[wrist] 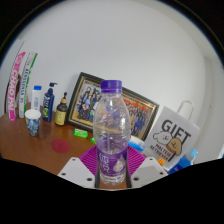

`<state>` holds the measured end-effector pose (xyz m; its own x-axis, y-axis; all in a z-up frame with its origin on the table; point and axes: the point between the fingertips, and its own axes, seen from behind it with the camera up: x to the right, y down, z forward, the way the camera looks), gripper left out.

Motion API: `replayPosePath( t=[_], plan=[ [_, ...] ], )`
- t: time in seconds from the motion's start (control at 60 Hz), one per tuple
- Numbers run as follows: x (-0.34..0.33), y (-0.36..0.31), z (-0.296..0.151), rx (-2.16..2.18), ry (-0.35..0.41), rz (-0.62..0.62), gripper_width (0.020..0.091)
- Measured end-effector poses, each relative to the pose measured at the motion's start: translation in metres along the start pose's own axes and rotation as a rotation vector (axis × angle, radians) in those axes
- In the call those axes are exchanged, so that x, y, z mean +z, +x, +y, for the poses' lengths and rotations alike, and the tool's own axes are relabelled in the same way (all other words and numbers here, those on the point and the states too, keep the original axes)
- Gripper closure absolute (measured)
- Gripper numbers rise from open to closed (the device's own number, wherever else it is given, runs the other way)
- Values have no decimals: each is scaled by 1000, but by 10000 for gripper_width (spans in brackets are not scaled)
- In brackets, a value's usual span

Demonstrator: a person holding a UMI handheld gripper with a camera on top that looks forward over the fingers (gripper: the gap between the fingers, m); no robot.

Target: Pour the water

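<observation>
Close to the camera, low in the middle of the frame: gripper (112, 172), its pink pads (100, 160) pressed on both sides of the water bottle (112, 128). Holding it near the bottom, tight by the look of it. Bottle upright, clear, with a purple label and a purple cap (111, 88) on top. Cap looks shut, so no water can come out yet.

Could go wrong: tipping with the cap on gives nothing. Could also slip, since held low and heavy up high; a fast tilt may swing it loose. Squeezing too hard may squash the thin plastic and push water out once open.

No cup plain to see just ahead, so pouring may miss and wet the wooden surface (25, 150).

Farther back, left of the frame: a small cup (32, 122), some little bottles (48, 102), a pink box (17, 85). Behind the bottle: a framed picture (88, 100) leaning on the white wall. Right of the frame: a white gift bag (176, 135). Spilled water could soak that bag.
</observation>
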<state>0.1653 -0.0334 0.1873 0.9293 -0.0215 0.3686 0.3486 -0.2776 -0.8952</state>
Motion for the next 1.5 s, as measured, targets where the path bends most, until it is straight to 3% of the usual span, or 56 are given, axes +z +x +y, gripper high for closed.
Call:
replayPosePath(
  t=[0.183, 0.333, 0.433, 0.617, 0.75, 0.95, 1.183, 1.5],
  plan=[
    [34, -33, -82, -352, 13, 101, 756],
    [62, -82, -122, -725, 9, 154, 757],
    [79, -118, -131, -969, 6, 158, 757],
    [106, -159, -119, -1343, -65, 156, 752],
    [112, -185, -129, -1584, -5, 172, 754],
    [115, -199, -127, -1681, -10, 157, 752],
    [107, -191, -132, -1452, -1, 104, 753],
    [84, -185, -142, -372, 20, -151, 754]
  ],
)
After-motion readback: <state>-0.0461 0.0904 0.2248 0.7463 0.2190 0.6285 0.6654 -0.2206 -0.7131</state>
